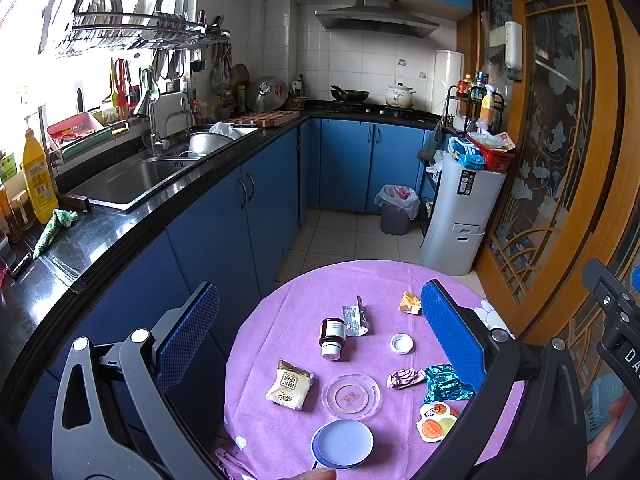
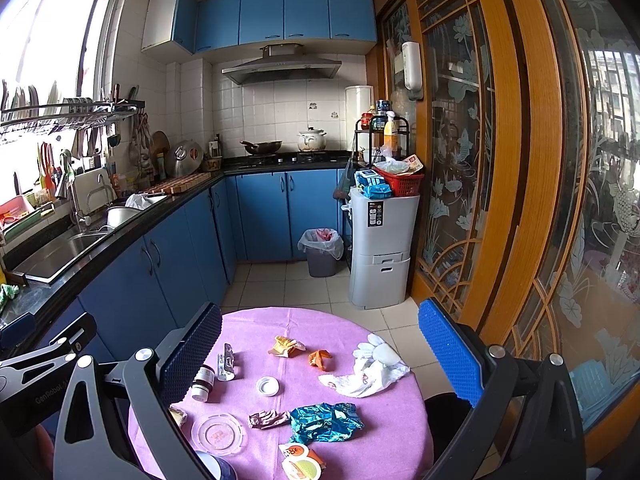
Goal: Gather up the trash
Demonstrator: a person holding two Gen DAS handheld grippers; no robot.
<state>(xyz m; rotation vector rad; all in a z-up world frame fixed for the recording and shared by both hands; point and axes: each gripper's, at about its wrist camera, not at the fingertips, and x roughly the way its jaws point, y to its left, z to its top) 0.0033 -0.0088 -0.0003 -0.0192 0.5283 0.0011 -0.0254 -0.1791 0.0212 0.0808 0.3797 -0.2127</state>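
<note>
Left wrist view showed both my pairs of fingers spread wide and empty above the round purple bench (image 1: 280, 320), held high, I judged, to choose a first piece. Trash lay scattered there: one brown bottle (image 1: 332, 338), one white cap (image 1: 401, 343), one blue foil wrapper (image 2: 324, 420), one crumpled tissue (image 2: 368, 372); one lined bin (image 2: 322, 252) stood well apart on the floor.

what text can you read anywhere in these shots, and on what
"GenRobot" (what follows is cut off): left gripper body, right wrist view.
"DA", cut off: right gripper body, left wrist view.
Chinese print on the snack packet: too blurred.
Bottle label, clear lid stamp, bin sticker: too small.
</note>
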